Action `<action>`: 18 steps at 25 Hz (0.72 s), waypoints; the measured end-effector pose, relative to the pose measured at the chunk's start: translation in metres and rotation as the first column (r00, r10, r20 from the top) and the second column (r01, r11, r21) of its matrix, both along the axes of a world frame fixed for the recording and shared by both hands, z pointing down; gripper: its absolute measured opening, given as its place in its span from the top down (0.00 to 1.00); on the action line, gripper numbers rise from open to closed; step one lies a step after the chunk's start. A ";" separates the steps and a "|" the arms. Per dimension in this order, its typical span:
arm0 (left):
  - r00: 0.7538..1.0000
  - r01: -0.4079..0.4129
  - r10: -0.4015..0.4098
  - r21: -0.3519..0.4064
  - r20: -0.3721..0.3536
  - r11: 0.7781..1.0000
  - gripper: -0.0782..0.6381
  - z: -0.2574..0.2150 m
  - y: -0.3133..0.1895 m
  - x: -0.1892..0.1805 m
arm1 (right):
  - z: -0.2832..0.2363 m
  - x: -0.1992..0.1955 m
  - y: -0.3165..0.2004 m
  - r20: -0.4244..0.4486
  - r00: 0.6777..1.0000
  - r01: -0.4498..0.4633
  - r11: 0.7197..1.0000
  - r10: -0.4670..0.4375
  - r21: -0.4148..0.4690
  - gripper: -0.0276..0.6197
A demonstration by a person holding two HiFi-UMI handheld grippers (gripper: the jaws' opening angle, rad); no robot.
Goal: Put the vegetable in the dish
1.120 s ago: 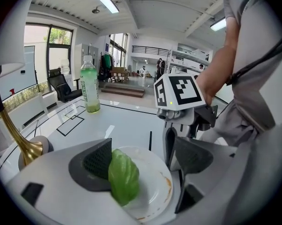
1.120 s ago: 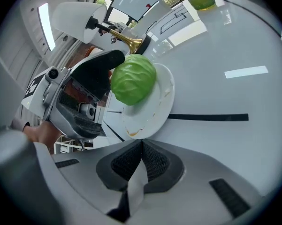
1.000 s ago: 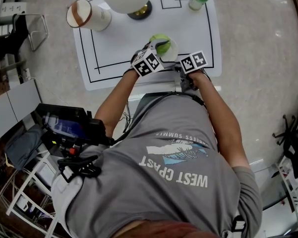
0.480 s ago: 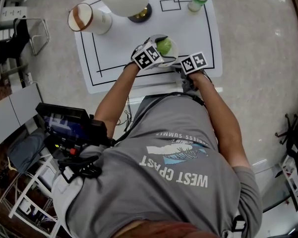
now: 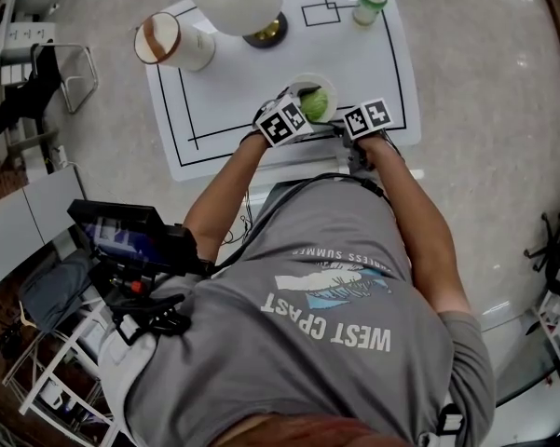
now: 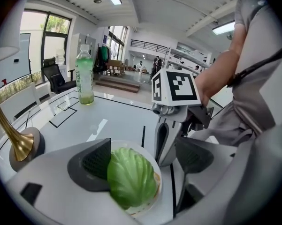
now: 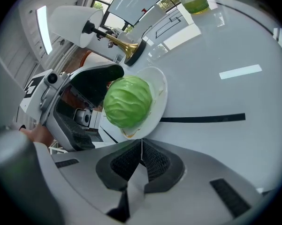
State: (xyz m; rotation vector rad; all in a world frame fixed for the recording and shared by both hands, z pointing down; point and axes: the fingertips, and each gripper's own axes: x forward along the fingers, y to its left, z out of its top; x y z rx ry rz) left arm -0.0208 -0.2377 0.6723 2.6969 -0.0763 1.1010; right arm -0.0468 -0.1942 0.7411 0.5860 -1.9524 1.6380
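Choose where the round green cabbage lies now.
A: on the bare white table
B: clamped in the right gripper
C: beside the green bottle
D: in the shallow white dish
D: the round green cabbage rests in the shallow white dish, while the right gripper is shut on nothing.

Grey T-shirt [image 5: 354, 250], white printed lettering

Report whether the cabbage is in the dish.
In: the cabbage sits on the white dish, and the left gripper has its jaws apart, only one pad beside it.
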 end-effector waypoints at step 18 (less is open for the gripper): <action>0.983 0.146 -0.141 0.038 -0.117 0.988 0.30 -0.053 0.018 -0.031 | -0.054 0.011 0.004 0.016 0.995 -0.098 0.981 0.097 0.167 0.95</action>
